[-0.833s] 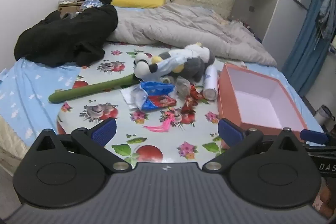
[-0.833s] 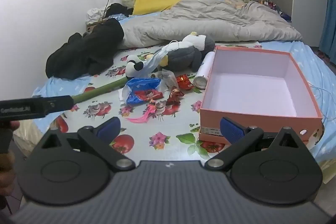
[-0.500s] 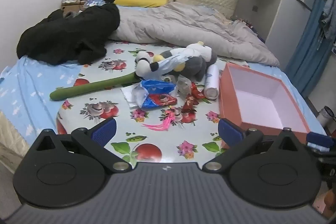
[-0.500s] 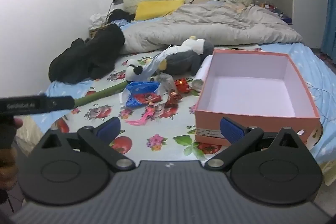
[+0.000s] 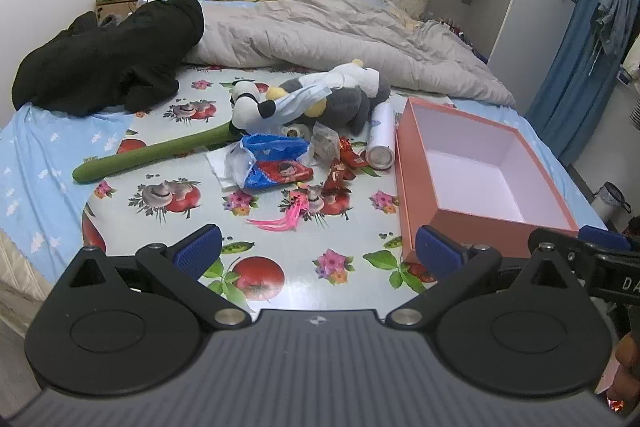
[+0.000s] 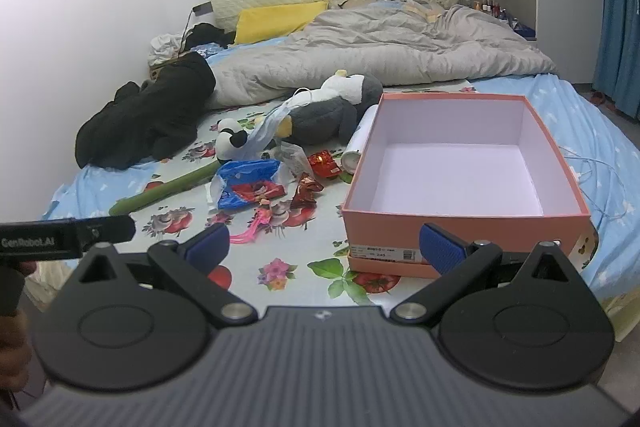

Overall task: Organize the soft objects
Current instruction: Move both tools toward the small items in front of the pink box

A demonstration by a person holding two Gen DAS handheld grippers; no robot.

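Left wrist view: my left gripper [image 5: 316, 247] hangs spread wide and empty over the near edge of the mat [image 5: 168, 131], nothing between its pads. The soft things lie heaped mid-mat: panda [image 5: 248, 107], grey plush [image 5: 344, 99] with a mask [image 5: 298, 101] draped over both, and a green stalk [image 5: 156, 155] running toward the mat's left edge. A bag [image 5: 272, 165] and wrappers [image 5: 340, 171] sit just in front. The box [image 5: 412, 167] stands empty at the mat's right edge, a can [image 5: 380, 137] lying against its left wall; I judge it is placed there as the bin.

Right wrist view: my right gripper [image 6: 324, 247] is likewise spread and empty, facing the box [image 6: 464, 219] squarely. The plush [image 6: 332, 111] sits just off its far left corner. No grasp begun; I judge this an approach.
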